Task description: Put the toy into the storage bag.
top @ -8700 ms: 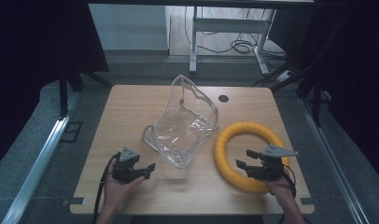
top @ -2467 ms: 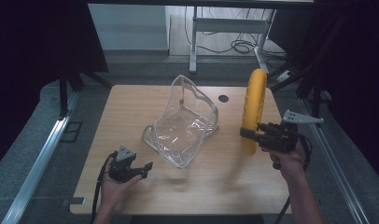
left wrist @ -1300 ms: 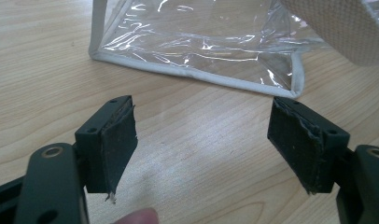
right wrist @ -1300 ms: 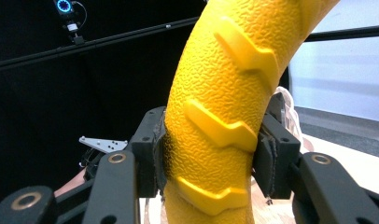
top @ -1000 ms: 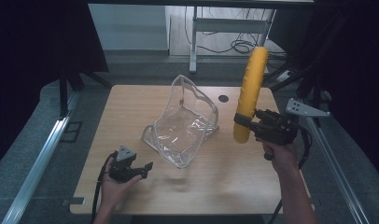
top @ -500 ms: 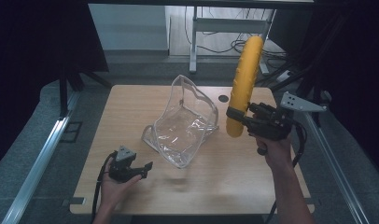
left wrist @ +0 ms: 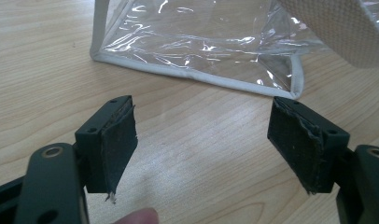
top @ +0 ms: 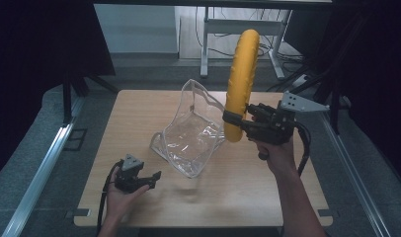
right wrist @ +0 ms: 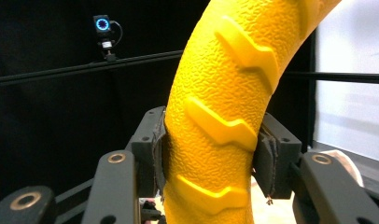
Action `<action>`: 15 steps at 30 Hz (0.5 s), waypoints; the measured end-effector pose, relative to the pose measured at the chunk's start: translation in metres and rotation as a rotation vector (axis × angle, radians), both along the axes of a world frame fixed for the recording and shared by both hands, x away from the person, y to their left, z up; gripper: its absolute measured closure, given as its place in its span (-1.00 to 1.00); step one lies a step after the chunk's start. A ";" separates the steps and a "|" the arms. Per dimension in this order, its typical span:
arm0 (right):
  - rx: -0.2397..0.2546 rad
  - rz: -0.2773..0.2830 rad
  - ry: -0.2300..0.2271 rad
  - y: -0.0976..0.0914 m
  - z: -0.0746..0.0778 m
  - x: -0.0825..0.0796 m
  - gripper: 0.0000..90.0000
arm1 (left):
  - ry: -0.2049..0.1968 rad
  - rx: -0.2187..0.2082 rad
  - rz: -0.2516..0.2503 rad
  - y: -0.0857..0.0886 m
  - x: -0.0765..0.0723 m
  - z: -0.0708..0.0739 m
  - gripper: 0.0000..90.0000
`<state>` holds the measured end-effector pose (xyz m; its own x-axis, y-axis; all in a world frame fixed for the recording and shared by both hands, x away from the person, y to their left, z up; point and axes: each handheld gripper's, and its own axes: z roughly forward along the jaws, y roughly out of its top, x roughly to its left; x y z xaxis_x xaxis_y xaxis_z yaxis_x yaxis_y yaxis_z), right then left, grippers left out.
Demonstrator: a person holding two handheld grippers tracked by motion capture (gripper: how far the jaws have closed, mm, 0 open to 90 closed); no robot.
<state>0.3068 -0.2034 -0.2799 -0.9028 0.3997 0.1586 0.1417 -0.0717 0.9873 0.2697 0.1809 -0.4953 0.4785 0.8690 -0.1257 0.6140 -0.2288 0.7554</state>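
Holding: right claw [top: 234, 120] clamped on yellow ring [top: 240, 84], pads pressing both sides of the band
Ring pose: upright, edge-on in the high view, lifted clear of the bench [top: 139, 113], just right of the clear bag [top: 191, 138]
Left claw [top: 151, 177]: released, nothing between the jaws, low over the near-left bench
Bag: lying mid-bench, white-trimmed corner just ahead of the left claw's pads [left wrist: 120, 140]

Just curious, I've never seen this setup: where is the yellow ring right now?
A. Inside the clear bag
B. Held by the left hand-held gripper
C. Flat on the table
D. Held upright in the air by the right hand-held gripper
D: the right hand-held gripper clamps the ring, which stands upright above the table.
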 end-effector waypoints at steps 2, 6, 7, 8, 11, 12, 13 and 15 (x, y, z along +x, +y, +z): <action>0.000 0.004 -0.001 0.002 0.000 0.000 0.13 | -0.001 -0.001 0.000 0.000 0.000 0.000 -0.47; 0.003 0.023 -0.008 0.011 0.001 0.001 0.13 | 0.001 0.001 -0.001 0.000 0.000 0.000 -0.47; 0.005 0.027 -0.013 0.013 0.001 0.001 0.13 | 0.001 0.000 -0.001 0.000 0.000 0.000 -0.47; 0.005 0.031 -0.012 0.015 0.002 0.001 0.13 | 0.001 0.000 -0.001 0.000 0.000 0.000 -0.47; 0.006 0.053 -0.018 0.023 0.001 0.000 0.13 | 0.002 0.003 -0.001 0.000 0.000 0.000 -0.47; 0.006 0.053 -0.018 0.023 0.001 0.000 0.13 | 0.002 0.003 -0.001 0.000 0.000 0.000 -0.47; 0.006 0.058 -0.020 0.025 0.001 0.000 0.13 | 0.002 0.003 -0.001 0.000 0.000 0.000 -0.47; 0.003 0.072 -0.023 0.030 0.000 -0.001 0.13 | 0.004 0.004 -0.002 0.000 0.000 0.000 -0.47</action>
<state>0.3061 -0.1736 -0.2798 -0.9328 0.3327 0.1388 0.1241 -0.0651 0.9901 0.2698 0.1809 -0.4956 0.4796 0.8687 -0.1244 0.6165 -0.2327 0.7522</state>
